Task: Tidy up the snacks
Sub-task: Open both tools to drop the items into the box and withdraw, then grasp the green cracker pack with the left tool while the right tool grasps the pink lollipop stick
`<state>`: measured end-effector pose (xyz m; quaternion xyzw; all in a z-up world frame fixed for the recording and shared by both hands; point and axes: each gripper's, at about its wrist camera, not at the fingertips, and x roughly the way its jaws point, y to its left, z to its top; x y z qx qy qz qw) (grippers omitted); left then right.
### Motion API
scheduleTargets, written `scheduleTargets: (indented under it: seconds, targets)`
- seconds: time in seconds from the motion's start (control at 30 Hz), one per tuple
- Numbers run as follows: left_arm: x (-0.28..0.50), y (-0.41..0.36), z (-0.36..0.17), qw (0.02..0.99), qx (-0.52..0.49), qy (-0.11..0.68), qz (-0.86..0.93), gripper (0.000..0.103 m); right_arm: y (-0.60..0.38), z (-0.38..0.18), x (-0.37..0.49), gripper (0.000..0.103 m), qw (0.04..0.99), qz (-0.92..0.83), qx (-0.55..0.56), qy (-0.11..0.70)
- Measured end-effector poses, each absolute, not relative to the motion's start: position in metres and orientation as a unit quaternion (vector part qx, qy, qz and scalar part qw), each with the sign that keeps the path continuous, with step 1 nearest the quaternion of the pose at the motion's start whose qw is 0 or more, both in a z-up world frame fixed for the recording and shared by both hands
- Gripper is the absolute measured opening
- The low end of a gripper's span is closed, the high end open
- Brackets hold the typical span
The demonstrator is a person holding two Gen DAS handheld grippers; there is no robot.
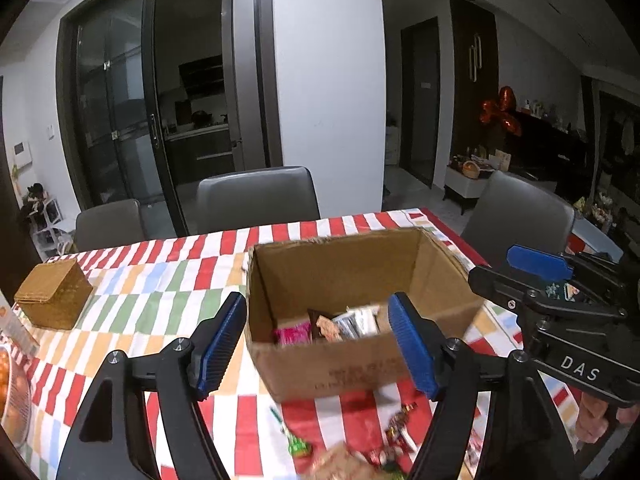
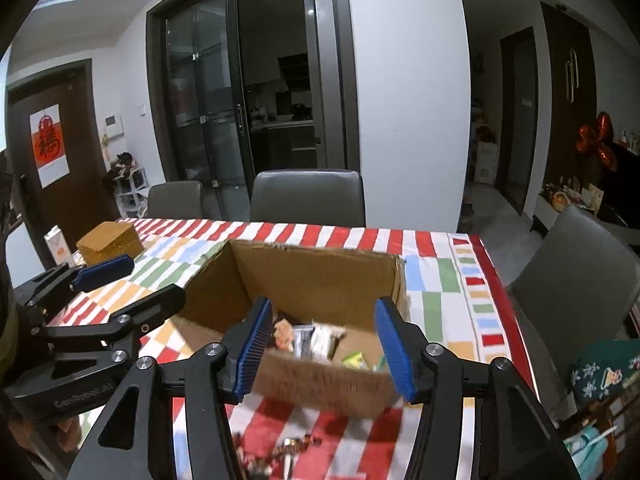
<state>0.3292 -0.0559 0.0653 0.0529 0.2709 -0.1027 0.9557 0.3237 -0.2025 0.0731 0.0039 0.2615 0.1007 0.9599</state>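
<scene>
An open cardboard box (image 1: 348,364) stands on the striped tablecloth and holds several snack packets (image 1: 328,326). It also shows in the right wrist view (image 2: 320,384), with packets (image 2: 312,338) inside. My left gripper (image 1: 318,346) is open and empty, hovering in front of the box's near wall. My right gripper (image 2: 324,350) is open and empty, also just before the box. Loose snacks (image 1: 394,434) lie on the cloth in front of the box; they also show in the right wrist view (image 2: 288,450), blurred. The right gripper's body (image 1: 560,312) is right of the box.
A woven wicker box (image 1: 54,298) sits at the table's left. A bowl of oranges (image 1: 10,392) is at the near left edge. Grey chairs (image 1: 258,198) stand behind and right of the table (image 2: 440,276). A carton (image 2: 58,250) stands far left.
</scene>
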Motion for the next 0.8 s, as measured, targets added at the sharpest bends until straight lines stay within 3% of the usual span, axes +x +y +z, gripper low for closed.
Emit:
scheduleTargets:
  seconds: [0.37, 0.8]
  targets:
    - [0.260, -0.061, 0.050, 0.947, 0.040, 0.299, -0.111, 0.074, -0.208, 0.052, 0.260, 0.054, 0.953, 0.103, 0.001, 0.285]
    - [0.222, -0.087, -0.007, 0.912, 0.039, 0.387, -0.128, 0.074, -0.231, -0.008, 0.217, 0.054, 0.929, 0.101, 0.005, 0.355]
